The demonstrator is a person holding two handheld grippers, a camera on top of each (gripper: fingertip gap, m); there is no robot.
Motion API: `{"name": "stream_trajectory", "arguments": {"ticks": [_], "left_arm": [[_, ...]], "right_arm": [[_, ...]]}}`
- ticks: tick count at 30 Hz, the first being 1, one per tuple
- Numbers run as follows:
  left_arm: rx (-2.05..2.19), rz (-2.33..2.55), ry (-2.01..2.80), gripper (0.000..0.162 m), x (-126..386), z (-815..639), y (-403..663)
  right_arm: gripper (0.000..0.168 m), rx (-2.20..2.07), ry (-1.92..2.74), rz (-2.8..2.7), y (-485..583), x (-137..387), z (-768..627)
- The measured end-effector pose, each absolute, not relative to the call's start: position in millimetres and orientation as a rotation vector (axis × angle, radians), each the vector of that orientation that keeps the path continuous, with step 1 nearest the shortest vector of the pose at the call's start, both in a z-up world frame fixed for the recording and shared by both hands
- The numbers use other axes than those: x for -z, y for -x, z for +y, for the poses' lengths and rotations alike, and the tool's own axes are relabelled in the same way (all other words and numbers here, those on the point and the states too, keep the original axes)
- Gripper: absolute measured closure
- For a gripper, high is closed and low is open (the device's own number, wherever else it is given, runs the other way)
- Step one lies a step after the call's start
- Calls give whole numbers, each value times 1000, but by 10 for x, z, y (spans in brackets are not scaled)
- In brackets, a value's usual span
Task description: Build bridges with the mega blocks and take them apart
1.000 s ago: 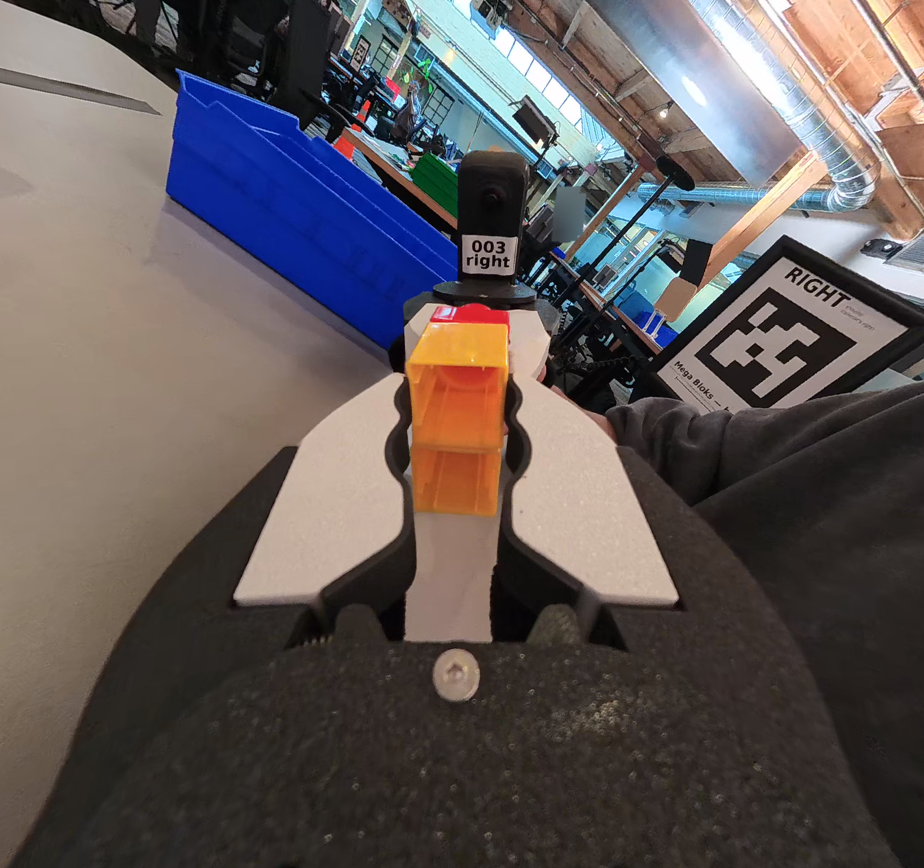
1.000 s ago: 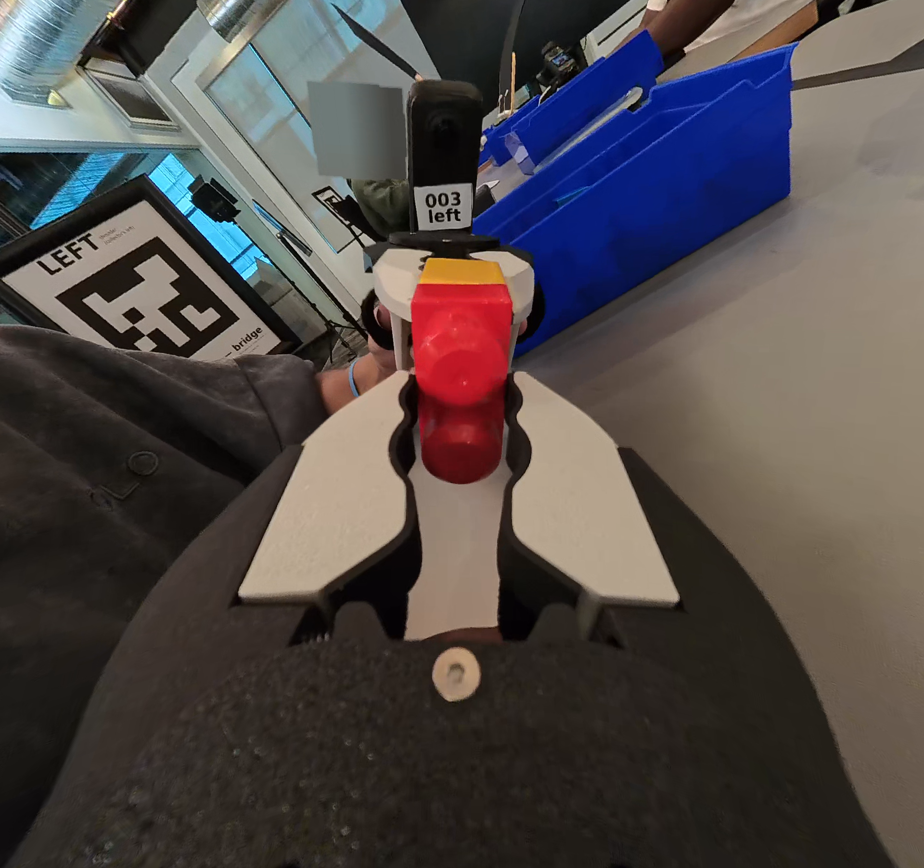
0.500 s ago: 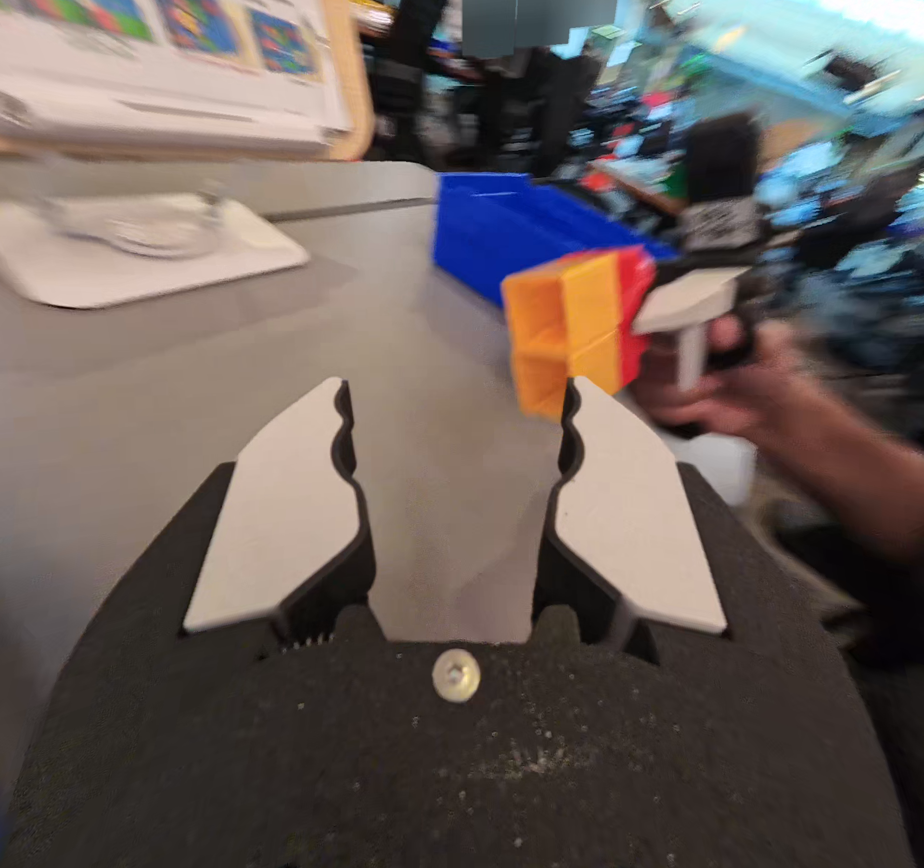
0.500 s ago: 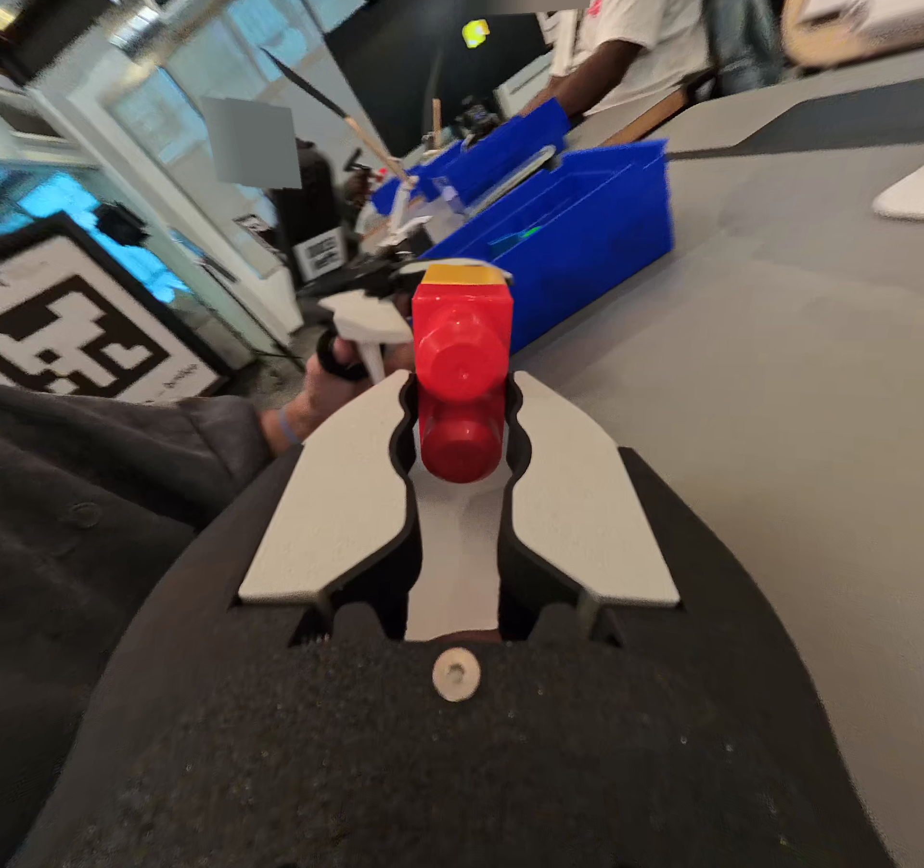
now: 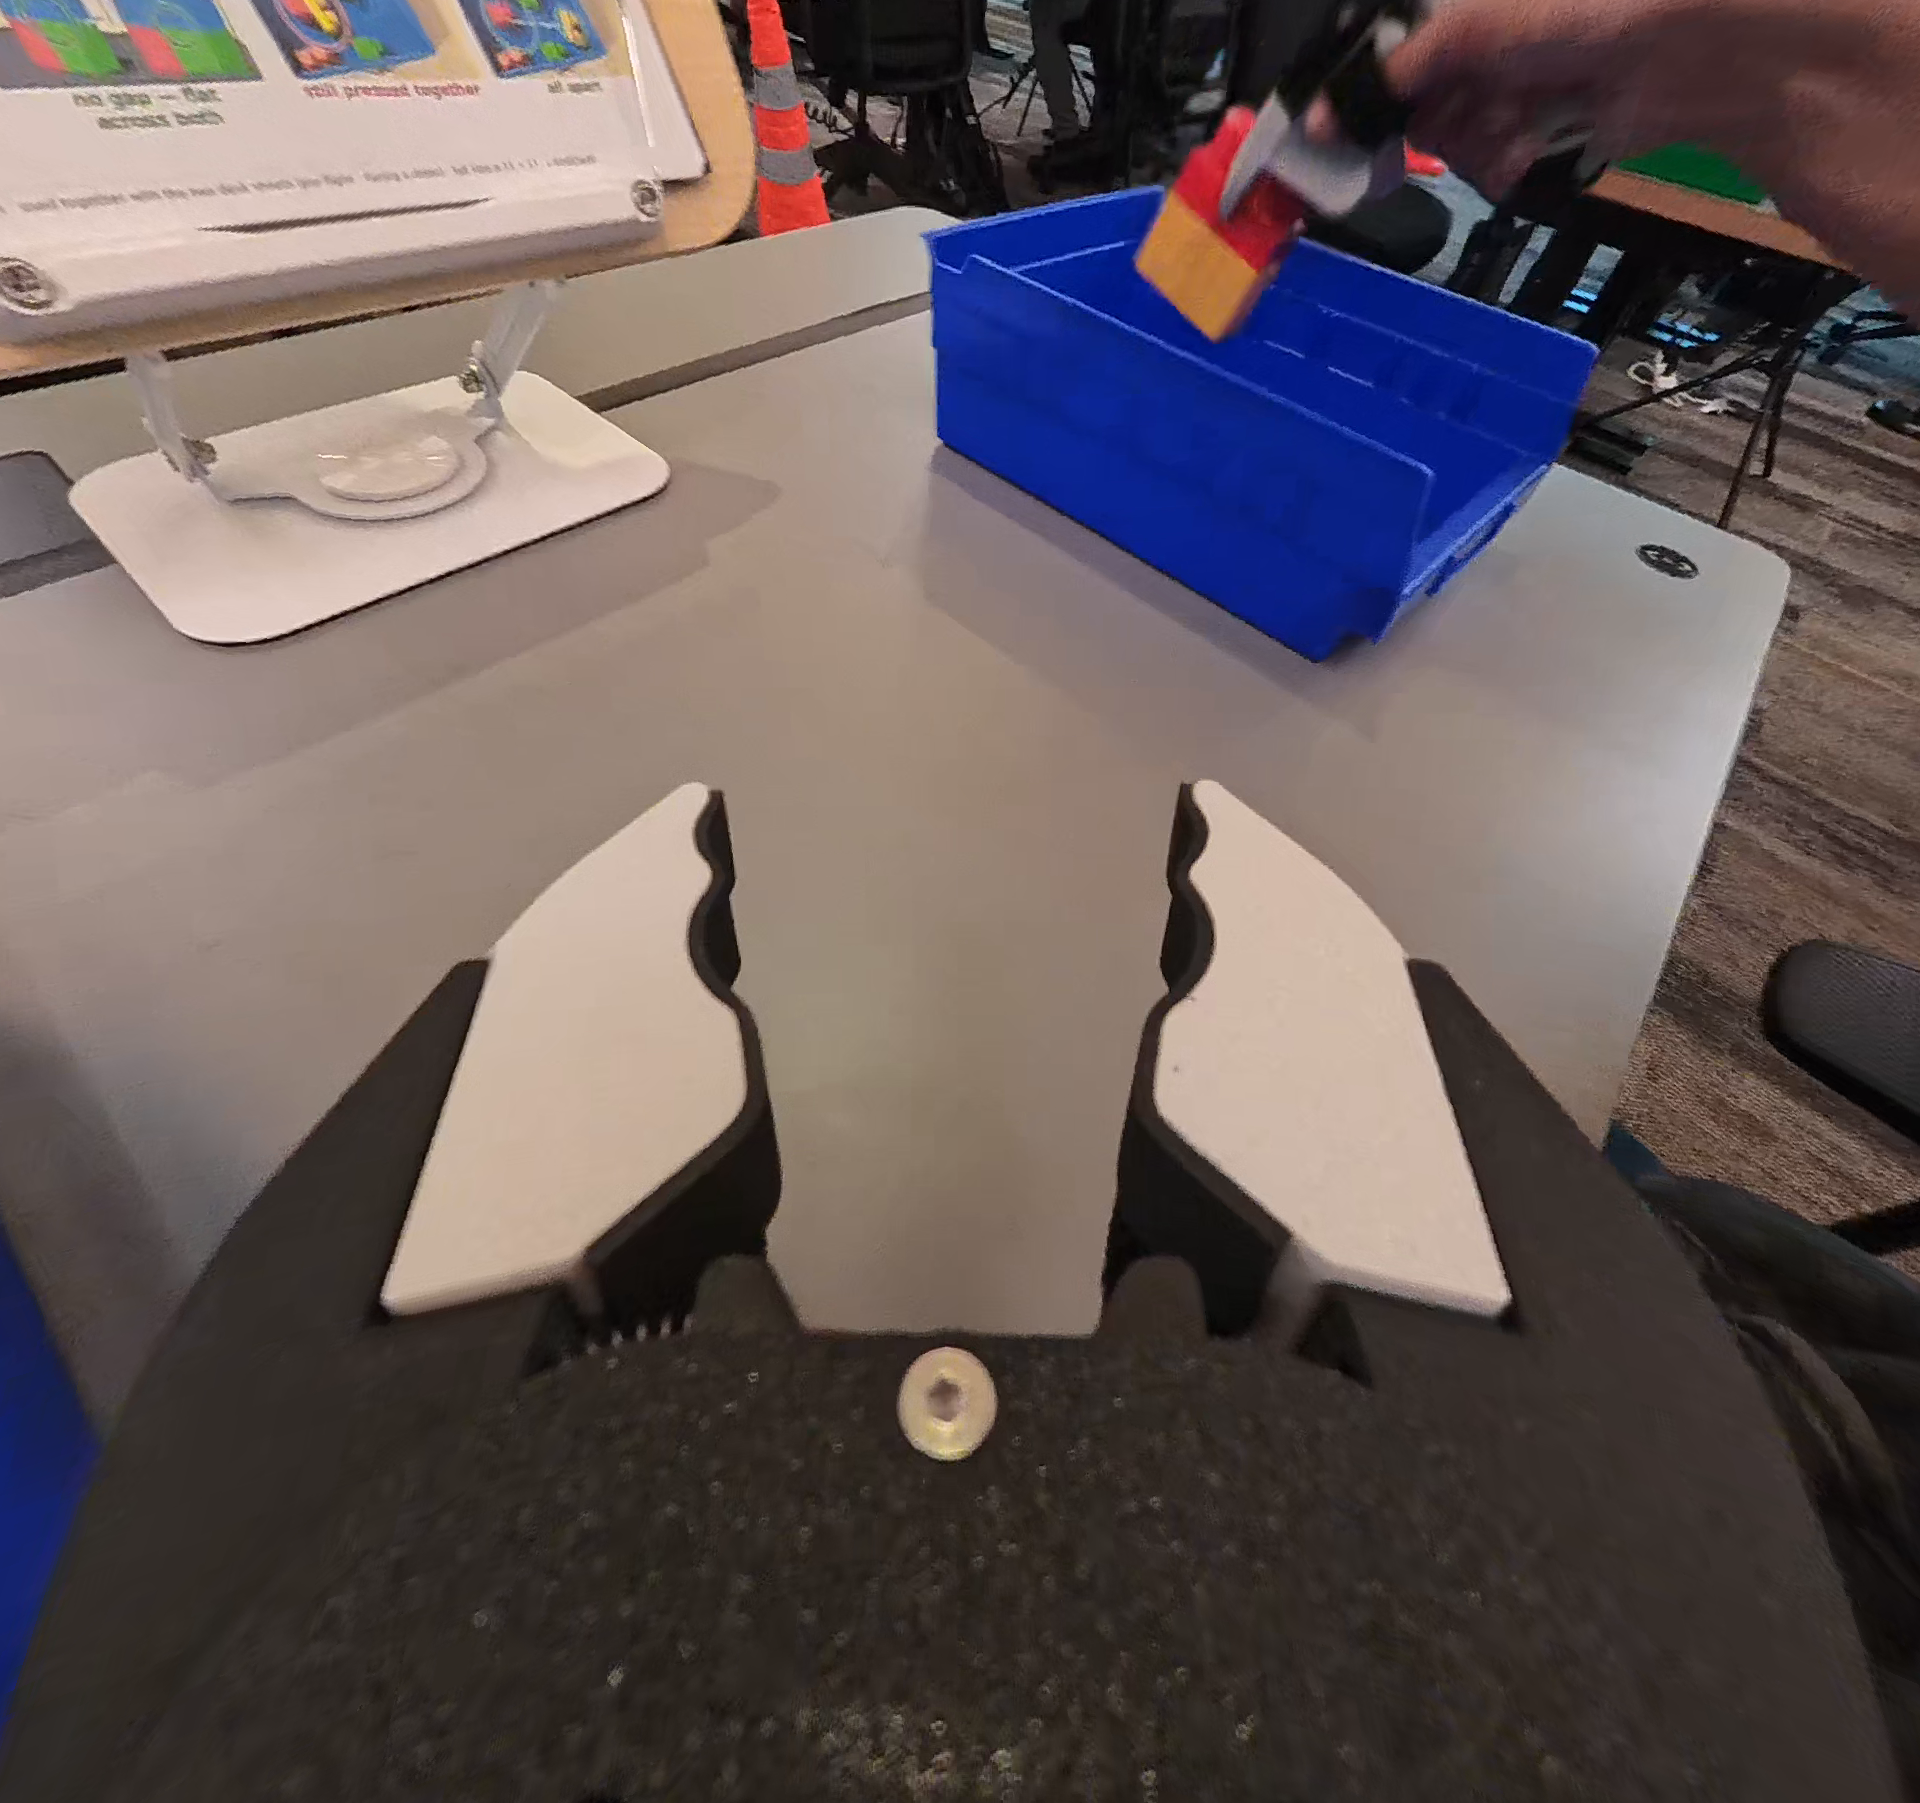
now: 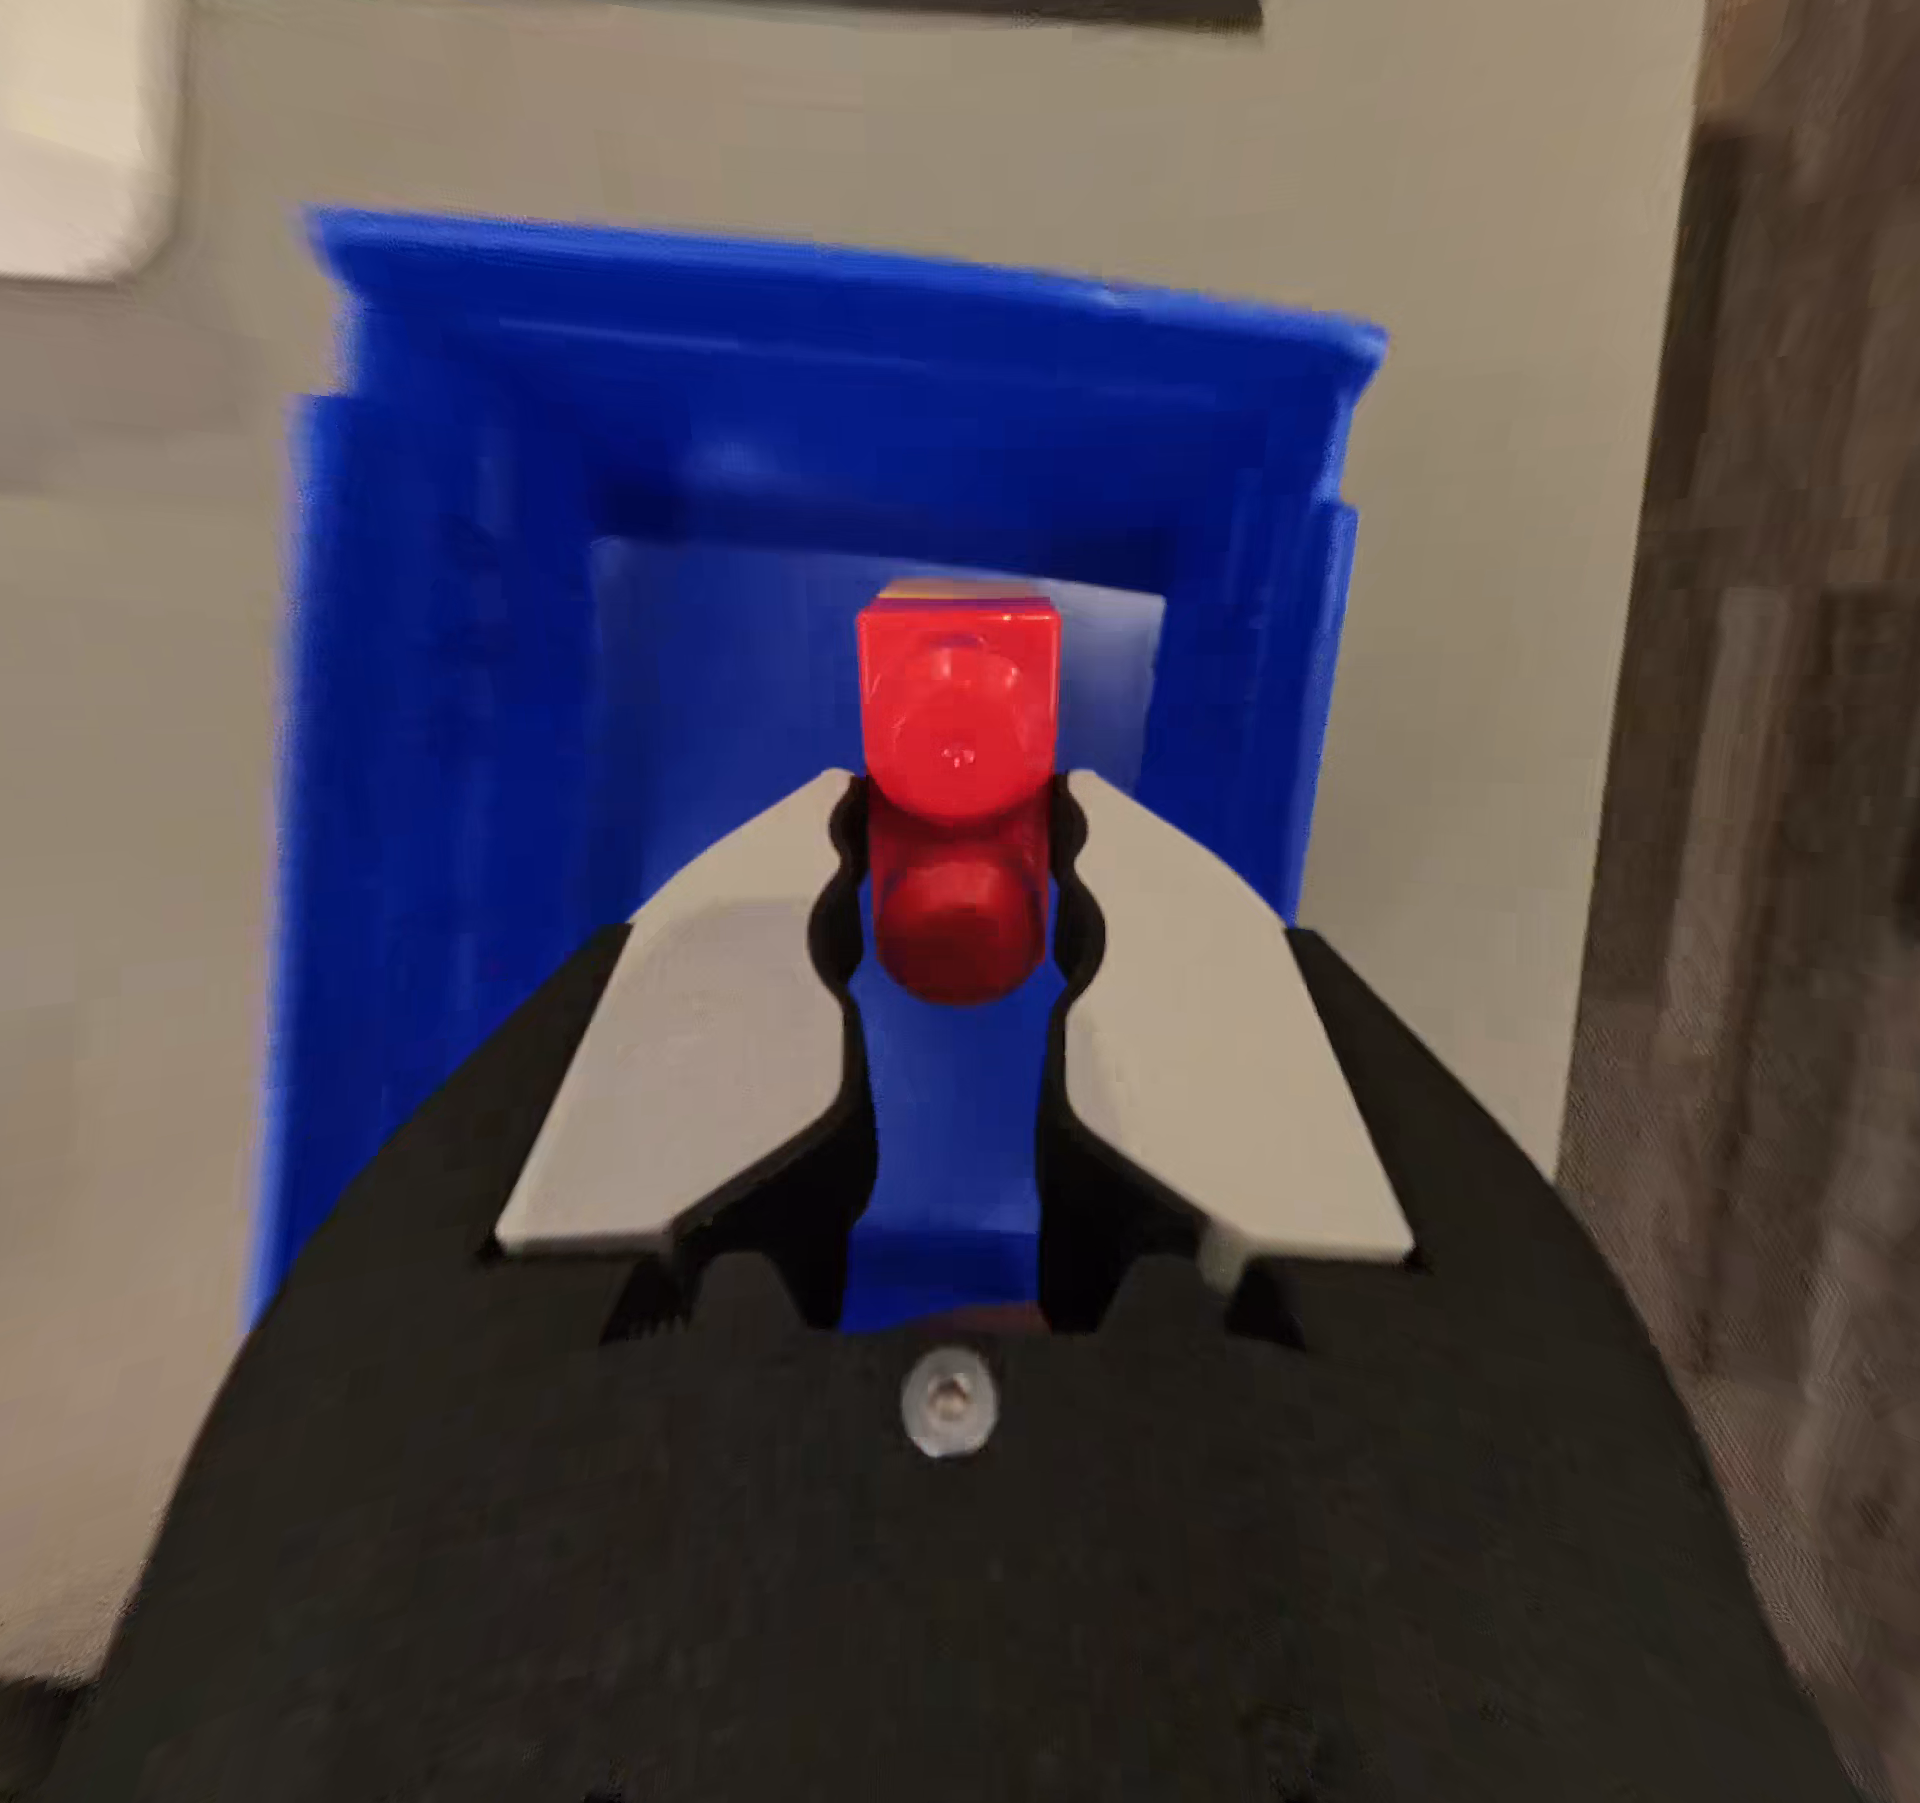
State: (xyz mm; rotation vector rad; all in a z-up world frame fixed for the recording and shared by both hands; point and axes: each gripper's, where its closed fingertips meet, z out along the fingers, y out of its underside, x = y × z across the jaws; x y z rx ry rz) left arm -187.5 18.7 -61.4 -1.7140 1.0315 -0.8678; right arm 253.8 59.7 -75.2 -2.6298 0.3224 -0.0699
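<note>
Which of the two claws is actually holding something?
The right claw: it is shut on the red block, which has an orange block attached, over the blue bin. The left claw is open, empty.

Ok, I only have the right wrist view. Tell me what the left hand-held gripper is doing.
Observer: The left hand-held gripper is open and empty, over bare table.
Operator: Describe what's stuck to my red block.
Observer: A whole orange block is joined to it. The pair hangs tilted over the blue bin.
Operator: Name what else stands on the table.
Observer: A white stand holding an instruction sheet, left of the bin.
</note>
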Motion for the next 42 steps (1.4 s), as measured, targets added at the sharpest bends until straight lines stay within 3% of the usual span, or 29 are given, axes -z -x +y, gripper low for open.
{"name": "stream_trajectory", "arguments": {"ticks": [5, 13, 14, 16, 19, 21, 23, 27, 30, 35, 42], "left_arm": [[829, 1016, 1718, 83, 621, 256, 1894], [833, 1075, 1724, 83, 710, 183, 1849], [825, 1079, 1726, 83, 726, 187, 1855], [826, 1077, 1731, 83, 739, 196, 1879], [838, 1065, 1742, 83, 735, 205, 1938], [825, 1033, 1748, 83, 715, 240, 2001], [840, 1009, 1766, 83, 700, 220, 2050], [825, 971, 1800, 84, 782, 85, 2168], [810, 925, 1832, 88, 929, -77, 2279], [742, 926, 1867, 89, 1090, -261, 2401], [746, 914, 1854, 89, 880, -238, 2483]], "right_arm": [[135, 121, 2762, 467, -2649, 1292, 723], [135, 222, 2798, 509, -2741, 1437, 820], [124, 251, 2793, 487, -2764, 1407, 821], [114, 305, 2741, 409, -2781, 1189, 840], [100, 192, 2416, 238, -2383, 373, 904], [104, 61, 2107, 37, -1706, -241, 738], [112, -151, 1882, -113, -863, -462, 374], [111, -605, 1814, -301, 642, 292, -266], [114, -698, 1785, -313, 1097, 812, -487], [118, -637, 1823, -412, 1244, 983, -623], [121, -682, 1864, -437, 1288, 1070, -623]]}}
